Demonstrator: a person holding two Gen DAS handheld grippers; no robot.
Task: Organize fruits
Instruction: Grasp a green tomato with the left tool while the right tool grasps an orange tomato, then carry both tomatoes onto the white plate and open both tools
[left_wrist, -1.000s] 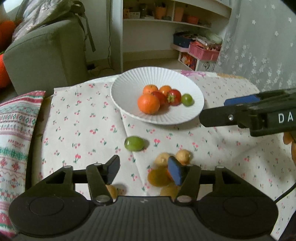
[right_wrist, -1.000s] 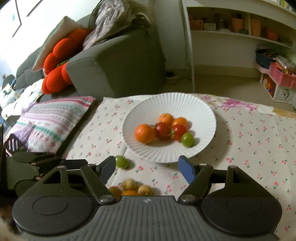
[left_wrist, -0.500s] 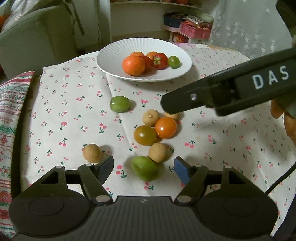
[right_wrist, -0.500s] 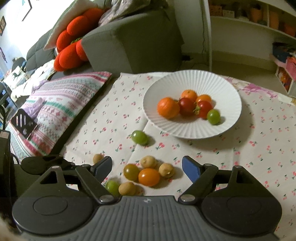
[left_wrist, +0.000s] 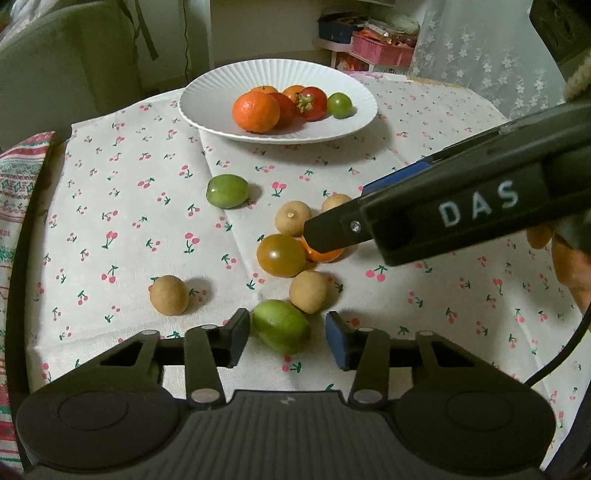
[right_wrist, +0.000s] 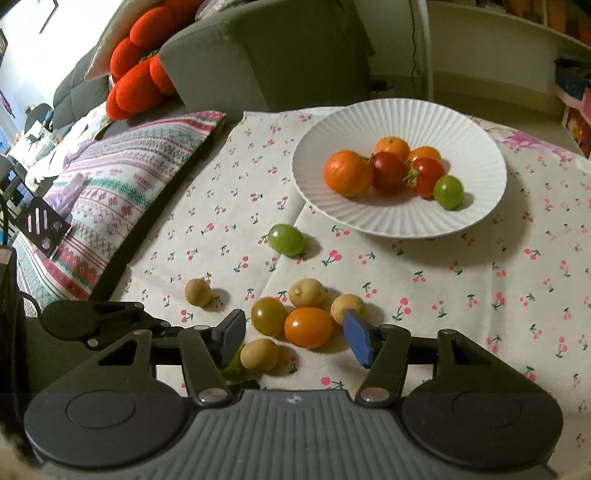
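A white ribbed plate (left_wrist: 207, 110) (right_wrist: 406, 225) holds an orange, red tomatoes and a green tomato. Loose fruit lies on the cherry-print cloth: a green fruit (left_wrist: 226, 191) (right_wrist: 285, 239), several tan longans, an olive tomato (left_wrist: 280, 255) (right_wrist: 269, 316), an orange tomato (right_wrist: 308, 327). My left gripper (left_wrist: 288, 338) is open, its fingers on either side of a green fruit (left_wrist: 281, 326). My right gripper (right_wrist: 295, 338) is open, low over the orange tomato and olive tomato; it also shows in the left wrist view (left_wrist: 332, 230).
A striped cushion (right_wrist: 110, 199) lies at the table's left edge. A grey sofa (right_wrist: 280, 55) with red plush (right_wrist: 136, 81) stands behind. Shelves with a pink basket (left_wrist: 382, 50) stand at the back right.
Both grippers have moved forward and down toward the loose fruit. The left fingers now flank the near green fruit; the right fingers have reached the orange tomato.
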